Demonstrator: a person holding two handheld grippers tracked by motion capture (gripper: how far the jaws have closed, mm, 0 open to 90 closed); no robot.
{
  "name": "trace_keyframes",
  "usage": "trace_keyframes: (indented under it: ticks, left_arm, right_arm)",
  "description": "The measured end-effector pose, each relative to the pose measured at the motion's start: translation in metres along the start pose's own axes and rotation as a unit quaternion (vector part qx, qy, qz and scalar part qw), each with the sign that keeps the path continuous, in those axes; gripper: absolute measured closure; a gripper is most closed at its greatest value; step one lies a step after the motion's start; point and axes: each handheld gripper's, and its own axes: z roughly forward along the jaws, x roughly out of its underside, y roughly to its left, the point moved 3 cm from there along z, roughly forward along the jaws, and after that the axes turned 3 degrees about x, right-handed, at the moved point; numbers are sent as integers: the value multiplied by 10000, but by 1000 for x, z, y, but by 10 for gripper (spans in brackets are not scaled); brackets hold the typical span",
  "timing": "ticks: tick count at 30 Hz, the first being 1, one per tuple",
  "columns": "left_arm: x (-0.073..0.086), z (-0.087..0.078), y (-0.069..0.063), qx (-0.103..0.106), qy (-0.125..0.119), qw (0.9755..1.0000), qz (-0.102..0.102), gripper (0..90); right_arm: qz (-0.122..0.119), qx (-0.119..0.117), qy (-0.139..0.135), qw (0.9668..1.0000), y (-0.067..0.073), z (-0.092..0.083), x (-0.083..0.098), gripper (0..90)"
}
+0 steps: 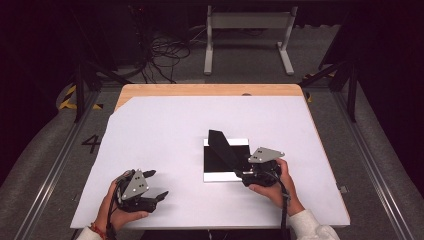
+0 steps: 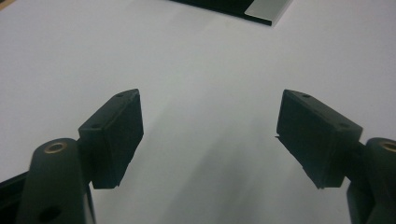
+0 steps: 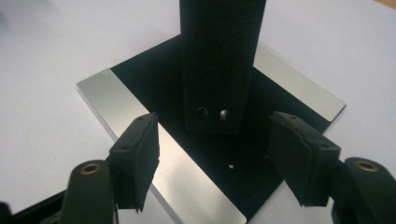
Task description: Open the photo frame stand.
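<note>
2 grippers, left gripper (image 1: 156, 185) wide and empty, right gripper (image 3: 212, 158) wide around black strap (image 3: 219, 60) over plate (image 3: 100, 100)

Dim room, grey carpet floor (image 1: 45, 145) with a painted 4 (image 1: 91, 143) and yellow-black tape (image 1: 67, 97), white frame stand (image 1: 248, 35) and tangled cables (image 1: 165, 52) at back, wooden table (image 1: 210, 90) under a white sheet (image 1: 165, 135).
</note>
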Motion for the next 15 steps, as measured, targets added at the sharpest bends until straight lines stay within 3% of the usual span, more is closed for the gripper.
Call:
trace_keyframes:
  ticks: [15]
  left_arm:
    - [6, 7, -2, -26, 149, 9999, -5, 212]
  right_arm:
    - [-124, -118, 84, 9998, 4, 17, -4, 347]
